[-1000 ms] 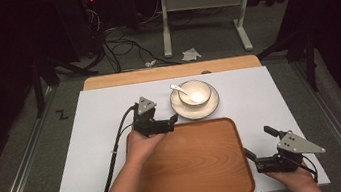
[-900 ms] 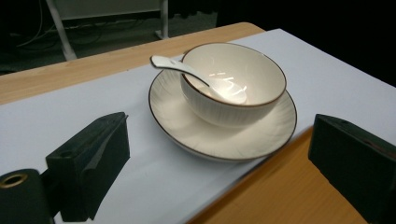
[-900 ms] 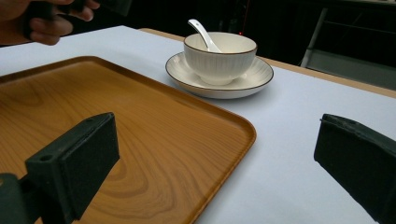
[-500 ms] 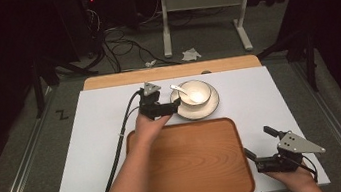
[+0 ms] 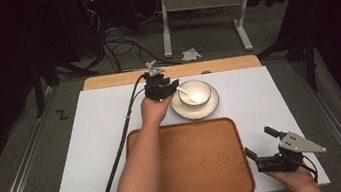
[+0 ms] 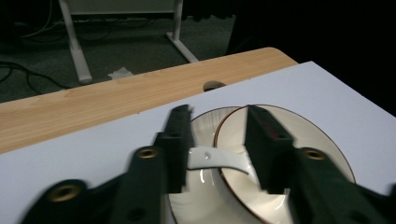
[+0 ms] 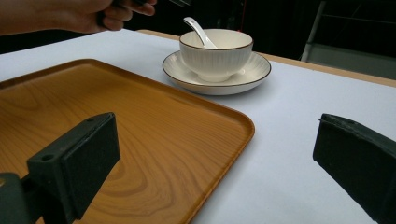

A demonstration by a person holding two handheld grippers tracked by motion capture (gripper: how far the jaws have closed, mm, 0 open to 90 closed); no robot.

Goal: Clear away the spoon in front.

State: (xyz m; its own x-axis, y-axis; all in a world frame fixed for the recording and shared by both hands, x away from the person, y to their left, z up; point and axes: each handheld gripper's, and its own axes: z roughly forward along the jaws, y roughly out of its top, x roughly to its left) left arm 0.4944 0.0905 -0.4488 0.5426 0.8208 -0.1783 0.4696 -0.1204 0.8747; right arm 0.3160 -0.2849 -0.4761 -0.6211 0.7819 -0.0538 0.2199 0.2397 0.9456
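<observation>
Ceramic white spoon (image 5: 185,92) is the thing in hand: glazed, so slippery, stiff, light, and chippable against the bowl rim if knocked. It lies in the white bowl (image 5: 195,93) with its scoop end down inside and its handle leaning out over the left rim. Bowl stands on a white saucer (image 5: 211,106) with a thin dark rim line, at the far middle of the white counter (image 5: 95,152), just beyond the wooden tray (image 5: 198,163). Left claw (image 6: 217,156) is at the bowl's left side, jaws partly open and straddling the spoon handle (image 6: 215,158); handle sits between the pads, nothing gripped as far as I can tell, though one jaw looks touching or nearly so. Best hold, judged: across the flat handle partway up, pads square on the flat faces, moderate squeeze, since glaze on rubber can slide. Lifting mostly upward should help avoid dragging the bowl, which is heavier but could skate on the saucer. Bowl contents beyond the spoon: cannot tell, looks empty. Tray holds nothing. Right claw (image 5: 261,154) rests wide open at the near right, beside the tray's right edge, holding nothing.
</observation>
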